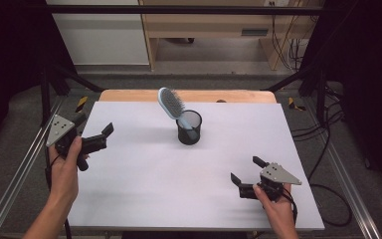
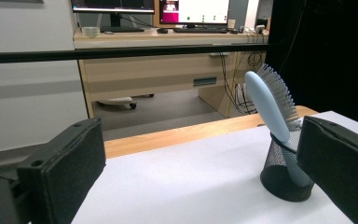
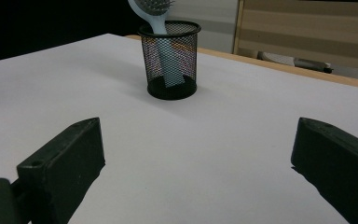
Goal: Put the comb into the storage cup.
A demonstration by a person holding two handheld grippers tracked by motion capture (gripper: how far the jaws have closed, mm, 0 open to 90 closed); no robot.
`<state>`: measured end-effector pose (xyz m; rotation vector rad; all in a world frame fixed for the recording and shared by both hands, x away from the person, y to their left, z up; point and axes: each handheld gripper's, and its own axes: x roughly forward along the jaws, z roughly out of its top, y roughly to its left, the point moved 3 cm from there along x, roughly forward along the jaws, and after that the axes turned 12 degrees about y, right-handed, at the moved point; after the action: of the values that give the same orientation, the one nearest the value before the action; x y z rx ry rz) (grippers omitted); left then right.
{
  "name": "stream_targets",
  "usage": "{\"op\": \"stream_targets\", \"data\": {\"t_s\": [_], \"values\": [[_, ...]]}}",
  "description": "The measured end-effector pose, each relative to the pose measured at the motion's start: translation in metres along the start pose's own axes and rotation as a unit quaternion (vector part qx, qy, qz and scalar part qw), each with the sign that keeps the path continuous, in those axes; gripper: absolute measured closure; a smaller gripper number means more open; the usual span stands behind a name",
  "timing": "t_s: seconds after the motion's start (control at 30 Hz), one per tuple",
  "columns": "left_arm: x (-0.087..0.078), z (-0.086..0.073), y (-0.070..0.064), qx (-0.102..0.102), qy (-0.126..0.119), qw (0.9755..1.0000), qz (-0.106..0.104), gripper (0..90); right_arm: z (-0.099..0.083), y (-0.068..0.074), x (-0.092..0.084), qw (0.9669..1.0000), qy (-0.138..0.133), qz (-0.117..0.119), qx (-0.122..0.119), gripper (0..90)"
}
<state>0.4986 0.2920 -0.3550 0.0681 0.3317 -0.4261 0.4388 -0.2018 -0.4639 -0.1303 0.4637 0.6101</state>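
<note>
Both grippers wide open, brush parked in its cup

Left gripper [image 1: 95, 137] hovers at the table's [image 1: 144, 169] left edge, jaws spread, empty; bare white surface runs ahead to the mesh cup [image 1: 189, 128] holding the leaning blue hairbrush [image 1: 170, 103]. Right gripper [image 1: 247, 173] sits near the front edge, jaws apart, touching nothing.

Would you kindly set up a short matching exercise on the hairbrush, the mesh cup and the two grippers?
Things:
1. hairbrush
2. mesh cup
3. left gripper
4. right gripper

States:
A. open, near the table's front right
B. black, upright at mid-table
C. light blue, leaning handle-down in the cup
D. open, at the table's left edge

Pairs: 1-C, 2-B, 3-D, 4-A
</note>
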Motion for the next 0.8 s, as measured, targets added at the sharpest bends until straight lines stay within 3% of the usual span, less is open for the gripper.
{"op": "stream_targets", "data": {"t_s": [0.33, 0.47, 0.57, 0.67, 0.8], "values": [[-0.013, -0.011, -0.001, 0.009, -0.008, 0.9999, -0.005, 1.3, 0.003, -0.003, -0.006, 0.9997, -0.008, 0.005, 0.024, 2.8], [-0.019, -0.017, 0.001, 0.006, -0.013, 0.9999, -0.008, 1.2, 0.011, -0.007, -0.007, 0.9998, -0.007, 0.0, 0.018, 2.8], [-0.025, -0.022, 0.001, 0.017, -0.01, 0.9998, -0.005, 1.2, 0.016, -0.01, -0.008, 0.9998, -0.011, -0.001, 0.017, 2.8], [-0.029, -0.026, 0.002, 0.028, -0.008, 0.9996, -0.002, 1.2, 0.017, -0.013, -0.01, 0.9999, -0.008, 0.003, 0.008, 2.8], [-0.031, -0.033, 0.003, 0.024, -0.008, 0.9997, -0.002, 1.0, 0.014, -0.017, -0.013, 0.9999, -0.011, -0.003, -0.001, 2.8]]}}
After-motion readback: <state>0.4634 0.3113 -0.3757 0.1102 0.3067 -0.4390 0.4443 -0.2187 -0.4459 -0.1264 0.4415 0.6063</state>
